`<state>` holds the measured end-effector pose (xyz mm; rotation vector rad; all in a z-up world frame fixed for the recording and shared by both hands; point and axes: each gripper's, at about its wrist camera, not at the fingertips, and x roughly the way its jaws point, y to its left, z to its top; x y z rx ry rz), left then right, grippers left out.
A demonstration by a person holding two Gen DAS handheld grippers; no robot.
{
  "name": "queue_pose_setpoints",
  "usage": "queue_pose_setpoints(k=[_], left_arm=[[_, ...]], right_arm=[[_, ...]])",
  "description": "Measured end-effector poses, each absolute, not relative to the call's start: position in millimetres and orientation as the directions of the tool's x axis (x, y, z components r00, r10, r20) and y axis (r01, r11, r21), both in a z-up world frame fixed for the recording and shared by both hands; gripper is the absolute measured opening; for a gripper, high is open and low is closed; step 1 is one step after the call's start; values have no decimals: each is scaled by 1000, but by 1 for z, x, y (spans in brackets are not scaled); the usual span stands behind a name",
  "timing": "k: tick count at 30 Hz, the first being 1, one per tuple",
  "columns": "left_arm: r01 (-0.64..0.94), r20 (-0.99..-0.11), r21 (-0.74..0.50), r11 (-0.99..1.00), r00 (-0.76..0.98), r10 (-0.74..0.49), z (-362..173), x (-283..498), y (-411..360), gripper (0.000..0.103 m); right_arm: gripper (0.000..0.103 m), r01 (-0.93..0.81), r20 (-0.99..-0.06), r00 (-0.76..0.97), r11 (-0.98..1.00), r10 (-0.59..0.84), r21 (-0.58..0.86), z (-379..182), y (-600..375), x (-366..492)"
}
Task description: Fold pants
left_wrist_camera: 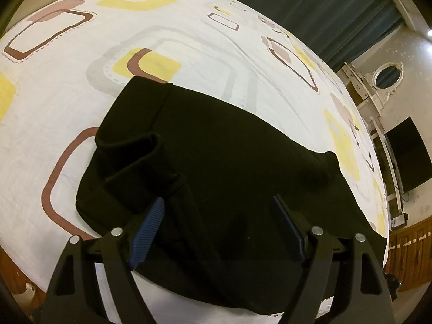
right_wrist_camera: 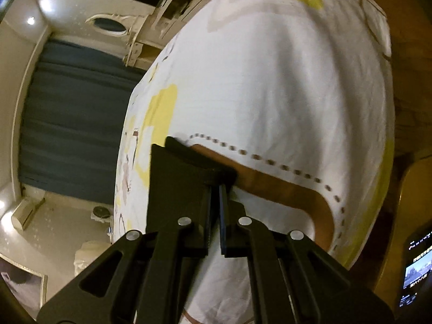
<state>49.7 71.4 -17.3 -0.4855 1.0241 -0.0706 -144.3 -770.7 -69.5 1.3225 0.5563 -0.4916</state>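
The black pants [left_wrist_camera: 221, 145] lie in a folded heap on the patterned bedsheet [left_wrist_camera: 189, 46], with a rolled cuff at their left side. My left gripper [left_wrist_camera: 218, 202] hovers low over the near part of the heap. Its blue-padded fingers [left_wrist_camera: 147, 229] stand wide apart and are not pressing on the cloth. In the right wrist view my right gripper [right_wrist_camera: 219, 187] is shut on a corner of the black pants [right_wrist_camera: 175, 172]. That cloth stretches taut to the left of the fingertips, above the sheet [right_wrist_camera: 283, 86].
Dark blue curtains [left_wrist_camera: 318, 8] hang beyond the bed's far edge. A white dresser with an oval mirror [left_wrist_camera: 387, 75] and a dark screen [left_wrist_camera: 407, 156] stand to the right. A lit phone screen [right_wrist_camera: 415, 267] sits on wooden furniture at the right wrist view's lower right.
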Motion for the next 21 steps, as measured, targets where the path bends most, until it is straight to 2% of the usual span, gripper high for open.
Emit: queue_pose_setpoints(k=[9, 13, 14, 15, 17, 21], left_arm=[[-150, -794, -385, 911, 556, -244, -11, 44, 69, 80], [-109, -829, -337, 935, 505, -240, -18, 48, 68, 80], [-100, -825, -332, 938, 512, -237, -16, 47, 68, 80], [-94, -824, -324, 941, 517, -232, -13, 46, 67, 80], [-70, -809, -296, 953, 549, -211, -2, 40, 65, 80], [-38, -741, -319, 947, 633, -224, 22, 28, 72, 80]], right_arm=[[4, 656, -668, 742, 262, -53, 708, -59, -770, -133], [5, 668, -697, 716, 337, -47, 663, -56, -769, -124], [8, 667, -700, 713, 343, -37, 661, -55, -771, -124], [18, 670, -705, 709, 345, -35, 657, -54, -773, -127], [25, 689, -711, 699, 333, -72, 644, -45, -779, -137], [27, 676, -705, 702, 408, -104, 613, -10, -778, -131]])
